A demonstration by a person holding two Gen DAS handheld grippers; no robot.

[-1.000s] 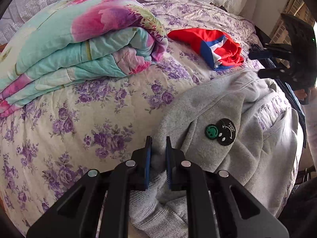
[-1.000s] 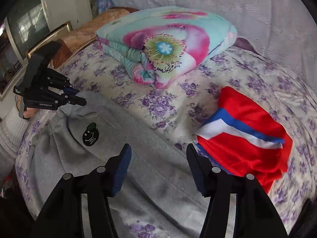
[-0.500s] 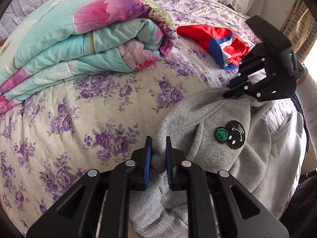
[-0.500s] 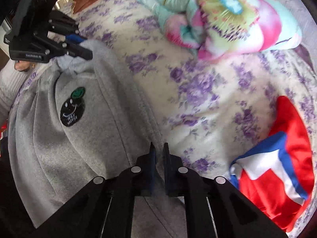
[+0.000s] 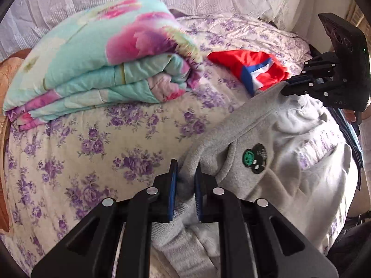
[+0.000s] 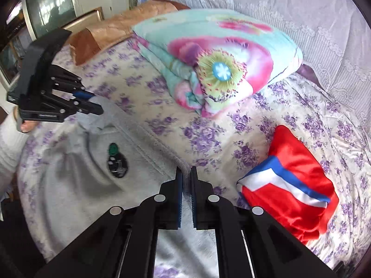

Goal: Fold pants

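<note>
We see the grey pants (image 5: 266, 143) on the bed (image 5: 92, 143), pinched at one edge by our left claw (image 5: 185, 178) and at the other by our right claw (image 6: 186, 183). A quilt (image 5: 104, 64) lies beyond both; red cloth (image 6: 294, 180) lies right of the right claw.

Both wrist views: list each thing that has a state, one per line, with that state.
Grey pants: unfolded, rumpled, top edge pinched at two points.
Left gripper: shut on the grey pants.
Right gripper: shut on the grey pants' edge.
Floral quilt: folded, stacked.
Red garment: folded, lying apart from the pants.
</note>
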